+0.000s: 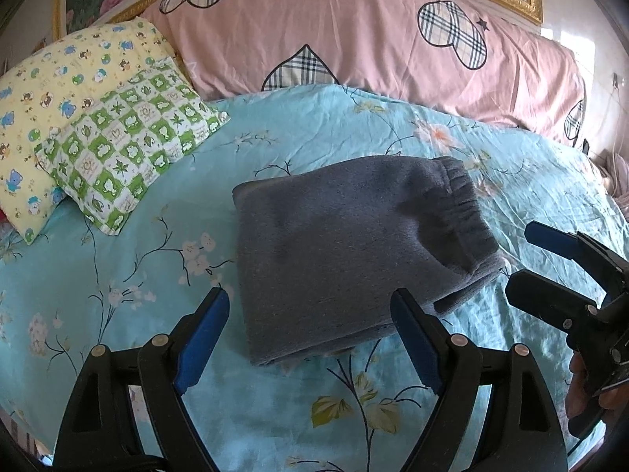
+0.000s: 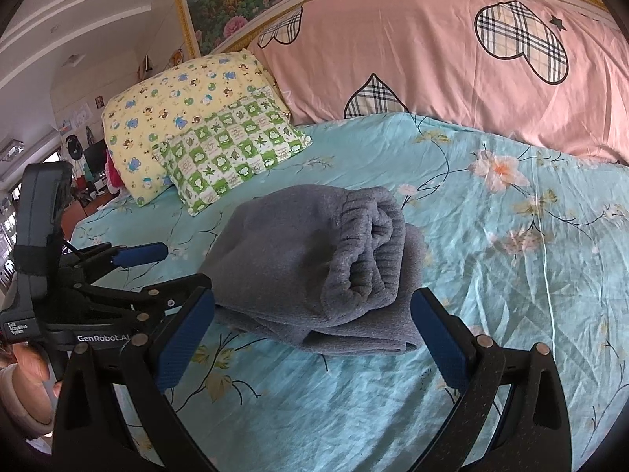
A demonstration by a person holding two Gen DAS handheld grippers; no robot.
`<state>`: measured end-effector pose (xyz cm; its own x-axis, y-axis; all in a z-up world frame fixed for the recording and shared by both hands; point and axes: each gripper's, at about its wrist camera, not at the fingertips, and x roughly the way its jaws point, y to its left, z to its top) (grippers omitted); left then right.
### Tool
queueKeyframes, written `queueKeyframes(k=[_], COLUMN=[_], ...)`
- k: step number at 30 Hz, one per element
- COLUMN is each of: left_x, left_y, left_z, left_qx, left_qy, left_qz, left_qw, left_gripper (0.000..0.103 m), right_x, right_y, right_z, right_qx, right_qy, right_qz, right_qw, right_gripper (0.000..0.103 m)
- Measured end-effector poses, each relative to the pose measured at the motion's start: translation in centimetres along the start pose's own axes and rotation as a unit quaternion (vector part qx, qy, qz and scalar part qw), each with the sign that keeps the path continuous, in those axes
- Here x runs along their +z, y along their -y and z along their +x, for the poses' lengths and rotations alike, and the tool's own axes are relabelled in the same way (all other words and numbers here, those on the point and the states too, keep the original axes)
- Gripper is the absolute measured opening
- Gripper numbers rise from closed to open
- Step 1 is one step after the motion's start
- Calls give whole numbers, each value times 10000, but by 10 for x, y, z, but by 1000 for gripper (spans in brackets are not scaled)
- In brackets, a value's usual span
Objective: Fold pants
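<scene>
Grey fleece pants (image 1: 346, 244) lie folded into a compact bundle on the turquoise flowered bedsheet (image 1: 314, 401), elastic waistband on the right end. In the right wrist view the pants (image 2: 314, 267) show the rolled waistband facing me. My left gripper (image 1: 310, 303) is open and empty, just in front of the bundle's near edge. My right gripper (image 2: 314, 306) is open and empty, its fingers either side of the bundle's near end, not touching. The right gripper also shows at the right edge of the left wrist view (image 1: 523, 259), and the left gripper at the left of the right wrist view (image 2: 184, 263).
A green checked pillow (image 1: 129, 145) lies on a yellow animal-print pillow (image 1: 59, 90) at the back left. A long pink pillow (image 1: 373, 39) with plaid hearts runs along the gold-framed headboard. Room clutter shows beyond the bed's left side (image 2: 86, 165).
</scene>
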<state>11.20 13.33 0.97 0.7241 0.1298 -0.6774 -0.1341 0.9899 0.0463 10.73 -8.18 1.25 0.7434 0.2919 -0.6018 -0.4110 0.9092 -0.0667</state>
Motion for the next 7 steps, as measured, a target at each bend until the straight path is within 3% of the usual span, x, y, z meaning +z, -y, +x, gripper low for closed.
queueKeyframes(k=[7], left_x=[4], left_y=[6], left_z=[0], left_qx=[47], left_qy=[-45], left_qz=[65], left_qw=[10000], left_gripper=[86], right_x=[-1], right_y=[4], right_z=[-2], right_qx=[11], right_qy=[39], right_qz=[103], right_qw=[9999], right_gripper=[100])
